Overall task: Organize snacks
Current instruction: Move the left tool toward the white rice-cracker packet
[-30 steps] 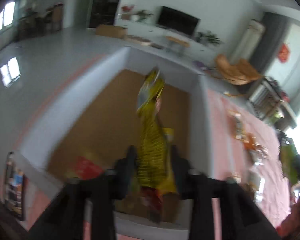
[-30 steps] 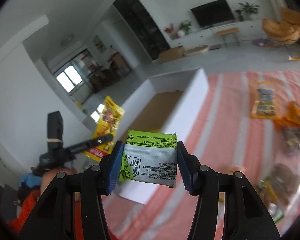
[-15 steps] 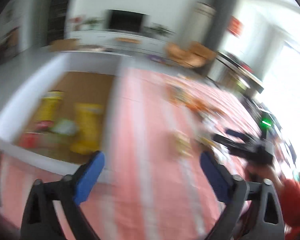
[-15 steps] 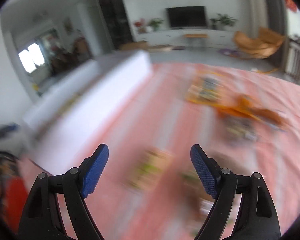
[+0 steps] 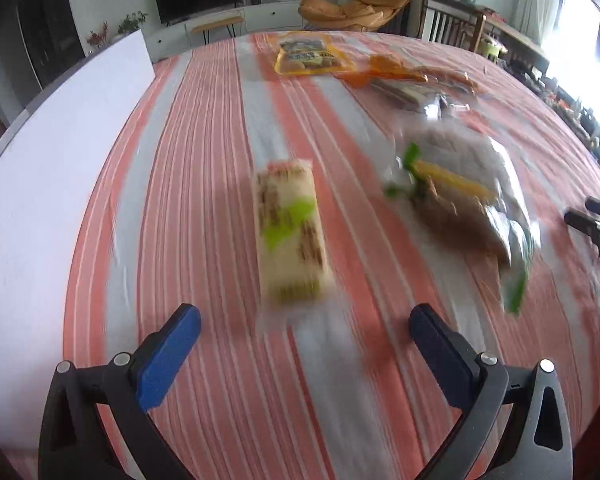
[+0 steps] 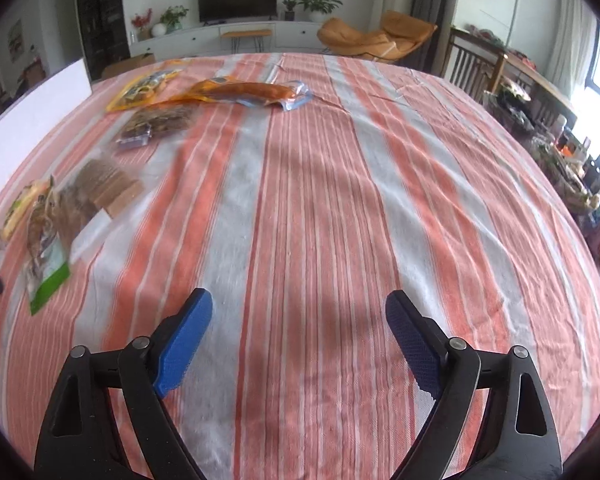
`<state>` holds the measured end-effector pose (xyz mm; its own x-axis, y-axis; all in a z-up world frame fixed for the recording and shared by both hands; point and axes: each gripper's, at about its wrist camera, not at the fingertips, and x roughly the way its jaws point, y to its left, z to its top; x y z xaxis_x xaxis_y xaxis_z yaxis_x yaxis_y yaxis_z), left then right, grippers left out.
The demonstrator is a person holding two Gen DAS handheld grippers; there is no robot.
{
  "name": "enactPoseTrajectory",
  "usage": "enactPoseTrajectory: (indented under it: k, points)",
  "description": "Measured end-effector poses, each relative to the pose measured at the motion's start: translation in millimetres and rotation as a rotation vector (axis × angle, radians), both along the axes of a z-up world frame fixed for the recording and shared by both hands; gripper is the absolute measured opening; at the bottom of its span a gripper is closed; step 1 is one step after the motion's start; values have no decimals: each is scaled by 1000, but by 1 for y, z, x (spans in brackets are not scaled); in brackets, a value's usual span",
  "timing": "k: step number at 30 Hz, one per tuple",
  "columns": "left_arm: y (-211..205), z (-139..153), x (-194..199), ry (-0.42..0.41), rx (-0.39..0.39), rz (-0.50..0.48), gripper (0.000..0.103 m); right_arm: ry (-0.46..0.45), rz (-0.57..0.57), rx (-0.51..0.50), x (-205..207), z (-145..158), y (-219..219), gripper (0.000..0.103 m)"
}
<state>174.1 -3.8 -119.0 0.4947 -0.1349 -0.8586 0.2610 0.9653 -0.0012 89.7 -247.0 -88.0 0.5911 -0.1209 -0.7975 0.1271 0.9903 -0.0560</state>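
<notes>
While the striped tabletop (image 5: 204,128) fills both views, a white box wall (image 5: 60,152) is seen along its left edge. A clear bag of brown snacks (image 5: 472,196) lies right of the cream-and-green wafer pack (image 5: 290,236), whose long axis runs away from the camera, just ahead of the left tool (image 5: 304,336), which is spread wide and empty. The right tool (image 6: 298,320) is likewise held wide over bare cloth. Orange packets (image 6: 236,92) lie farther back.
</notes>
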Motion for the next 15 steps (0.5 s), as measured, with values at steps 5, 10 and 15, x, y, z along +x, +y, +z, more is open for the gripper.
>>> enactPoseTrajectory:
  k: [5,10,15]
  points:
    - [9,9,37,-54,-13,30,103,17,-27,54,10,-5,-9,101]
    - [15,7,52,-78,-24,14,103,19,-29,48,9,-5,-8,101]
    - [15,8,48,-79,-24,14,103,18,-29,48,9,-5,-9,101]
